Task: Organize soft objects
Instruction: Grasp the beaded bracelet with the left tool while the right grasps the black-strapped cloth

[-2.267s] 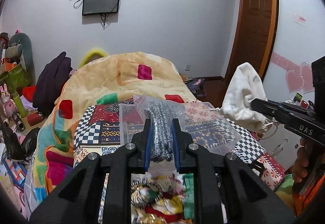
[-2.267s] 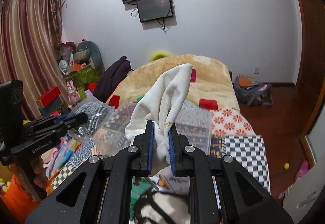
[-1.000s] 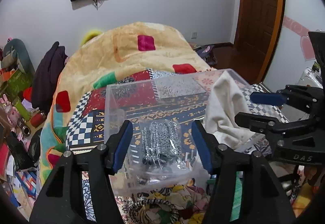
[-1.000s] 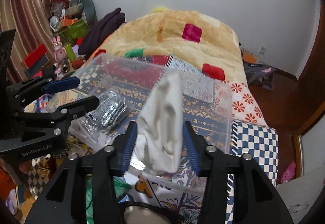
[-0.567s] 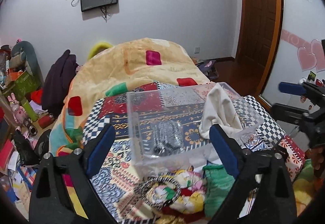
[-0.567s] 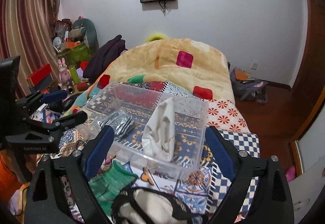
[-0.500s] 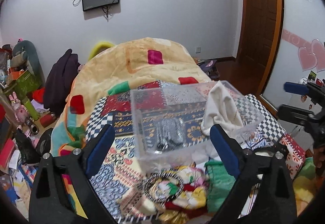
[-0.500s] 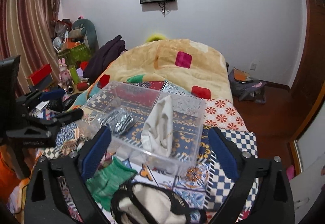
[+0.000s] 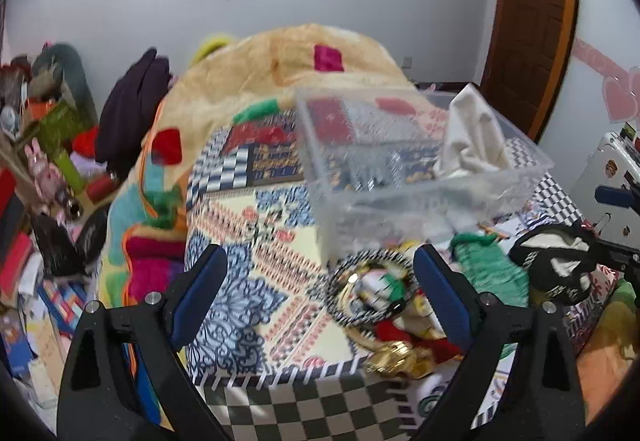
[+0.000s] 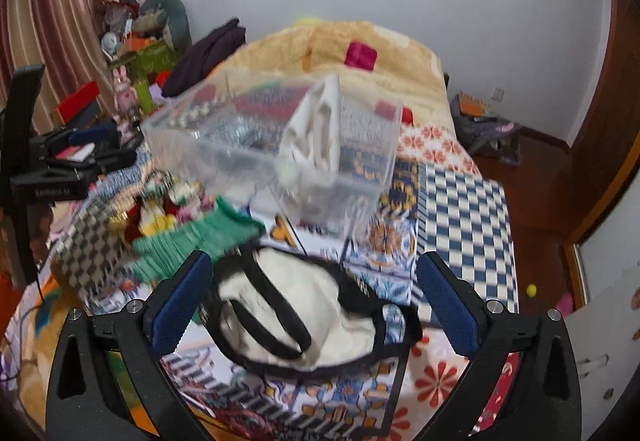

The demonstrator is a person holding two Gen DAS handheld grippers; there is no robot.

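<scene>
A clear plastic bin sits on the patterned bed cover. A white cloth stands in it, with a grey striped packet blurred beside it. My left gripper is wide open and empty, near the colourful scarf with a black-and-white ring. My right gripper is wide open and empty over a cream bag with black straps. A green knit piece lies between scarf and bag.
A yellow patchwork blanket is heaped behind the bin. Clutter and toys fill the floor on the left. A wooden door stands at the right. A checkered bag lies at the bed's near edge.
Both grippers let go of their items, the striped packet and the white cloth, into the bin, opened wide and drew back. Now they are lower, over the loose items in front of the bin.
</scene>
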